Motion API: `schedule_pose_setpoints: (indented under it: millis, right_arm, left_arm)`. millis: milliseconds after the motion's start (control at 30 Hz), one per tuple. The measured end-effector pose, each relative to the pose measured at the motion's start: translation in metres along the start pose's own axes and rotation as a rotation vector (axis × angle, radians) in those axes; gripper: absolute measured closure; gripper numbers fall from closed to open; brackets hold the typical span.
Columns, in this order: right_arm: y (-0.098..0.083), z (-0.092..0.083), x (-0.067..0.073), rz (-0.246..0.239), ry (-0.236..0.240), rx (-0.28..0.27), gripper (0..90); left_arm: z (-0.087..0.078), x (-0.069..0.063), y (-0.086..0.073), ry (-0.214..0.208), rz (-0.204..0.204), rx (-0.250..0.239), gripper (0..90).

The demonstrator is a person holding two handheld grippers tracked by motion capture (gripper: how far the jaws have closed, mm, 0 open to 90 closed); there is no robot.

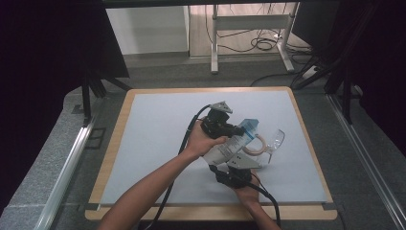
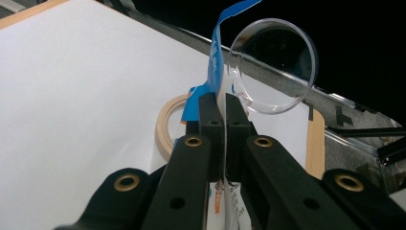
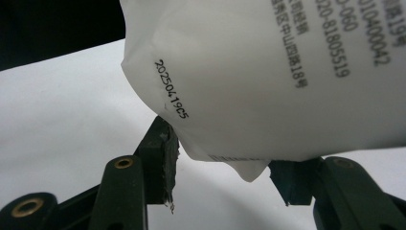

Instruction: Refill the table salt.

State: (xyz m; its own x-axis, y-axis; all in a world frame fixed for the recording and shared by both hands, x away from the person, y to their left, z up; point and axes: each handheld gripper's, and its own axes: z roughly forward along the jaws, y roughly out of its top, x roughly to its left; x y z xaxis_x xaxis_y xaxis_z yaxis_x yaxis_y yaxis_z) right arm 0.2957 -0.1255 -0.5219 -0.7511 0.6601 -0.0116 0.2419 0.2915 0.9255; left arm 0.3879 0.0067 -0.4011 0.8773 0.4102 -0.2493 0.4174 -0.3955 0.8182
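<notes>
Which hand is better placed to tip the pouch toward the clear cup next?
Probably left: the left gripper is shut on the pouch top seam, nearest the clear cup. The right gripper only cradles its bottom.

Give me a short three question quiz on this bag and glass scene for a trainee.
1. True or false: the left gripper is shut on the top edge of the bag.
2. What lies flat on the table beside the glass: A a tape roll, B a spoon, C a plate?
3. Which part of the bag sits between the right gripper jaws?

Key: 1 true. 2 A. 3 its bottom end.
</notes>
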Motion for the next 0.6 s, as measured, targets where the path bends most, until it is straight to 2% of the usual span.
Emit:
schedule_pose_setpoints:
  millis: [600]
  right_arm:
    - [0.0019, 0.0009, 0.0015, 0.016, 0.005, -0.009, 49.2]
  left_arm:
    - [0.0035, 0.0027, 0.0027, 0.0, 0.001, 0.028, 90.0]
